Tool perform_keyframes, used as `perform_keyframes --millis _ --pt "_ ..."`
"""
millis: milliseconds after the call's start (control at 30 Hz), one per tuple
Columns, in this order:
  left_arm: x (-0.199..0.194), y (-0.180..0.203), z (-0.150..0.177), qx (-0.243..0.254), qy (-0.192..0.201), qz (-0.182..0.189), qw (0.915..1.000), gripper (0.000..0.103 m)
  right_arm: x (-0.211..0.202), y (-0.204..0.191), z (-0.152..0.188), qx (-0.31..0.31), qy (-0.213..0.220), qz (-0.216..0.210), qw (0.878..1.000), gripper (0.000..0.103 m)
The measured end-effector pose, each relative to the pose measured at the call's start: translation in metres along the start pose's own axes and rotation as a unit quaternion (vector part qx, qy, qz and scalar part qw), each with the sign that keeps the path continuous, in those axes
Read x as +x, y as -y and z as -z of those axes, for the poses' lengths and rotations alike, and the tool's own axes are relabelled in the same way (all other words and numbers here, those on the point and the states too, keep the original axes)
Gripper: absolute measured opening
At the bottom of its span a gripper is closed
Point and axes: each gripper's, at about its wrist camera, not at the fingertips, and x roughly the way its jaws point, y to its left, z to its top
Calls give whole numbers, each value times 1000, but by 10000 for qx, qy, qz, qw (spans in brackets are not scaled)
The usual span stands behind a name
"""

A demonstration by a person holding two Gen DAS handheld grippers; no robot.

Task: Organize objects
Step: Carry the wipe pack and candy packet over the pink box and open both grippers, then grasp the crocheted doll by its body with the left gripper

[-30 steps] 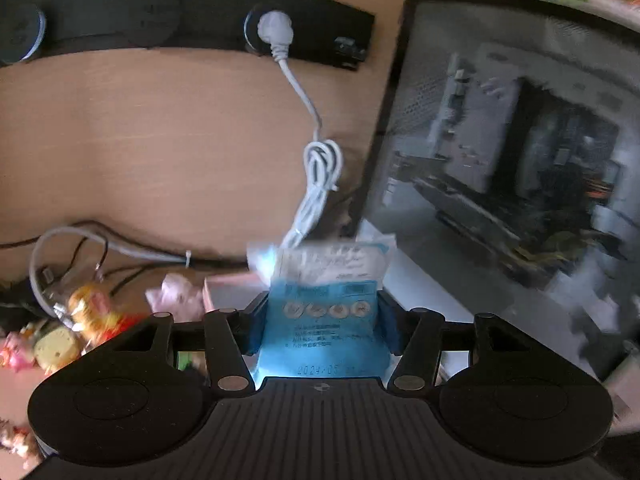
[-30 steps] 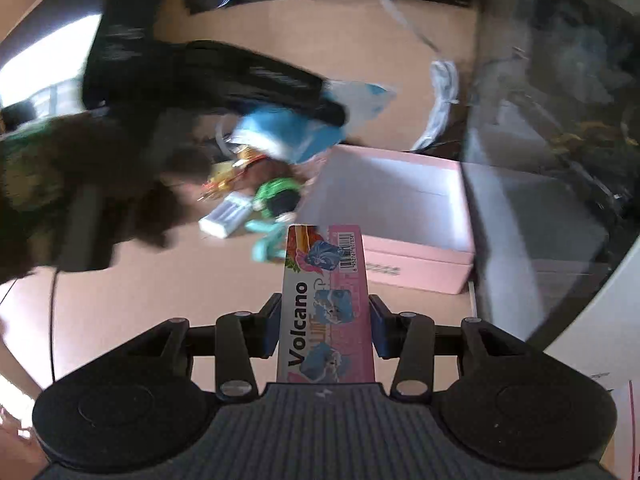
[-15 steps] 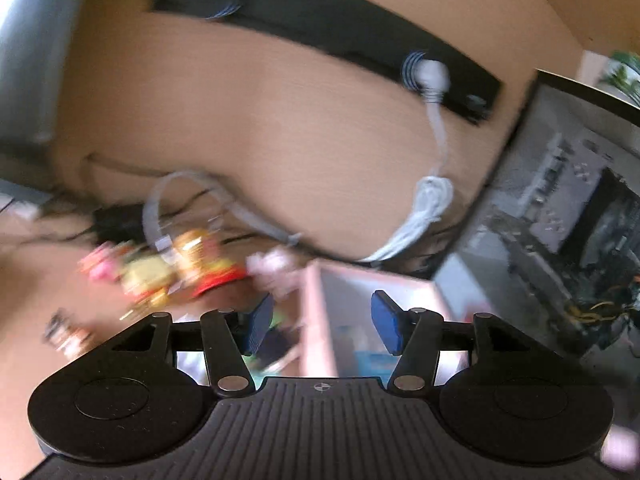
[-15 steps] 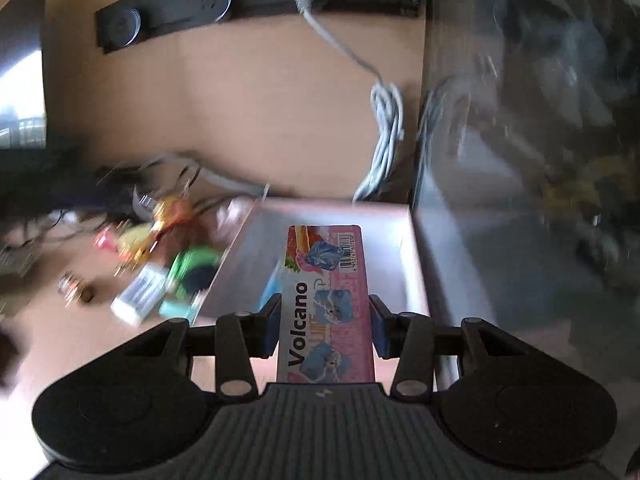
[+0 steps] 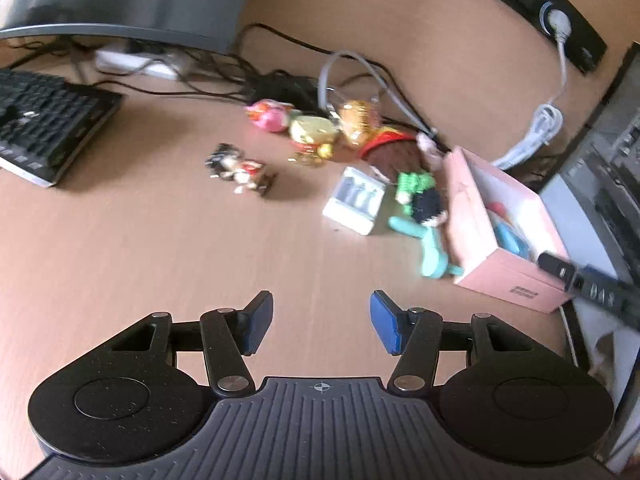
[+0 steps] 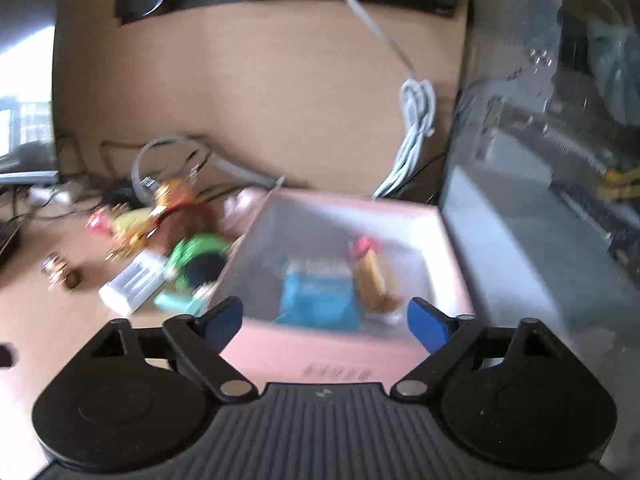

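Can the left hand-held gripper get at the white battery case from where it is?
Probably yes. The left hand-held gripper is open and empty, bare desk lies between it and the white battery case, whose near side is uncovered.

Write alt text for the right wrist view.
The right gripper, jaws open and empty, hovers at the near edge of an open pink box holding a blue packet and a blurred pink-and-yellow item. Small toys lie left of the box on the wooden desk.

Wooden desk, perhaps sunlit
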Motion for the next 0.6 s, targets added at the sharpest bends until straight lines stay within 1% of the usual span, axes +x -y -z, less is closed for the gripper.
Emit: perform_keyframes --millis 67,100,167,233,300,367,400,467,533,600 --pt "7 8 -13 169 -28 280 9995 59 -12 -7 4 181 -109 3 9998 101" --pt "13 12 -23 274 -14 480 9985 59 -21 -10 5 274 -121 0 9996 103" --pt "24 22 -35 336 -43 652 9973 59 -37 -21 10 279 -17 25 9996 103" --pt "39 33 -44 366 -76 832 9958 58 -53 -38 23 117 44 460 9989 103" --pt "56 47 -52 583 24 976 9935 58 -67 -54 36 -194 91 697 9973 103" --pt "75 64 -62 727 142 987 9924 59 -82 -66 48 -531 141 783 9954 103" --pt "86 71 -67 671 119 952 9931 59 -89 -70 53 -631 151 867 9941 103" --pt "108 78 -81 341 -63 877 9955 59 -98 -71 56 -587 59 993 9933 103" --pt "135 84 -93 43 -235 738 9970 59 -106 -67 56 -477 -4 902 9948 103" --pt "158 88 -101 -27 -300 500 9983 58 -110 -62 58 -502 -49 898 9947 103"
